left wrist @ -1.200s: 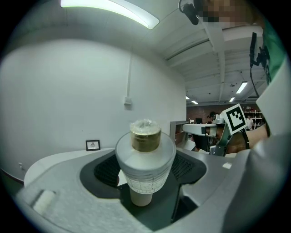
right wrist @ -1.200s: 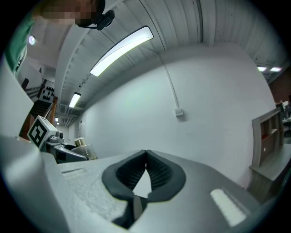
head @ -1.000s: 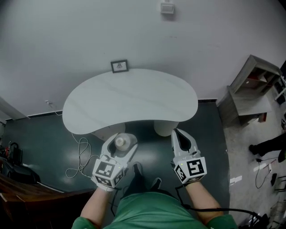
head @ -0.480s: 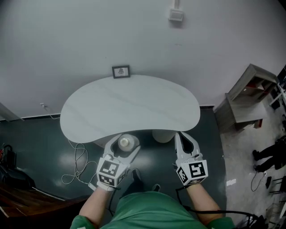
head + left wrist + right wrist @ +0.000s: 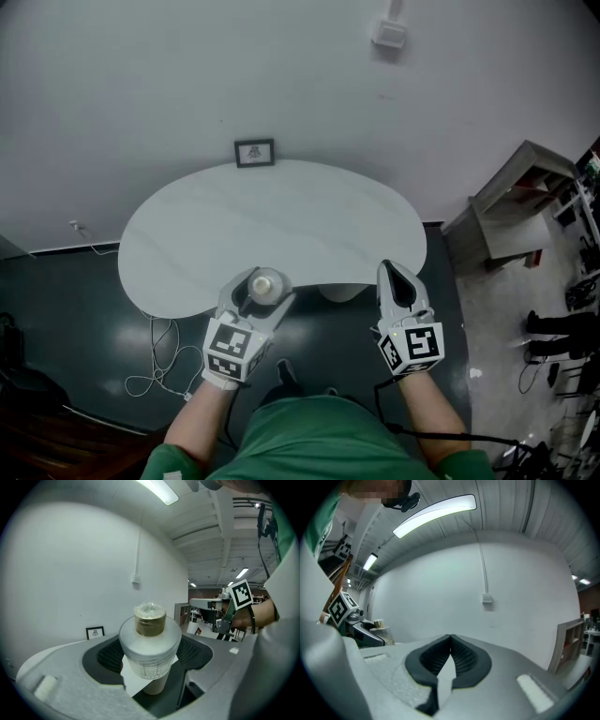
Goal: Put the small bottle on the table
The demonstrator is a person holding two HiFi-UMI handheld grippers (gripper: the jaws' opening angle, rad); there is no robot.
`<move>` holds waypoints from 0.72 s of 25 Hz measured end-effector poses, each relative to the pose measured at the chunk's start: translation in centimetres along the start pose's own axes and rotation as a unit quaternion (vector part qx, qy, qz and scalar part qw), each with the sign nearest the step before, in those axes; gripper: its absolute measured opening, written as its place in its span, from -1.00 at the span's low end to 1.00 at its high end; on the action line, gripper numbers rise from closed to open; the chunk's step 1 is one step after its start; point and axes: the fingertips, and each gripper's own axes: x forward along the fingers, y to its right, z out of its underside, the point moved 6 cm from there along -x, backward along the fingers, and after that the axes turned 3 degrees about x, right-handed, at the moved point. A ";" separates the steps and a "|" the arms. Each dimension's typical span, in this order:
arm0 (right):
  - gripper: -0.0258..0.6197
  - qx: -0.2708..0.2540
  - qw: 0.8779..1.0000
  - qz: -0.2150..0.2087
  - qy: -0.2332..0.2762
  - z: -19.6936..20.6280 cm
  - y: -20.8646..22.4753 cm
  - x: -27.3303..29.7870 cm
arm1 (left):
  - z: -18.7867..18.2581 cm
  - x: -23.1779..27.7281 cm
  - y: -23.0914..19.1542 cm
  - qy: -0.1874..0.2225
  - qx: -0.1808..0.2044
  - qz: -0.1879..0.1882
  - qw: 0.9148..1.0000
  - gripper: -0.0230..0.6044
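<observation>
A small frosted bottle (image 5: pixel 263 284) with a tan neck and clear cap (image 5: pixel 150 612) stands upright between the jaws of my left gripper (image 5: pixel 259 287), which is shut on its body (image 5: pixel 150 656). In the head view the bottle hangs over the near edge of the white kidney-shaped table (image 5: pixel 234 225). My right gripper (image 5: pixel 395 278) is shut with nothing in it, its tips touching (image 5: pixel 450 641), at the table's near right edge. The bottle's base is hidden by the jaws.
A small framed picture (image 5: pixel 254 152) stands at the table's far edge against the white wall. A white cable (image 5: pixel 155 361) lies on the dark floor at the left. A grey shelf unit (image 5: pixel 511 211) stands at the right. The table's pedestal (image 5: pixel 342 292) shows under its near edge.
Both grippers have moved forward and up toward the table. The bottle, earlier over the floor before the table, now sits over the table's near edge. The right gripper stays shut.
</observation>
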 end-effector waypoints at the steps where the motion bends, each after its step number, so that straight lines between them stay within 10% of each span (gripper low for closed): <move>1: -0.93 -0.008 1.000 0.003 0.002 -0.4 0.2 0.7 | -0.1 0.4 -0.5 0.001 0.001 0.001 1.000 0.16; 18: -0.93 0.005 1.000 0.003 0.018 -1.8 1.4 9.2 | -0.7 5.0 -5.3 -0.008 0.002 0.012 1.000 0.16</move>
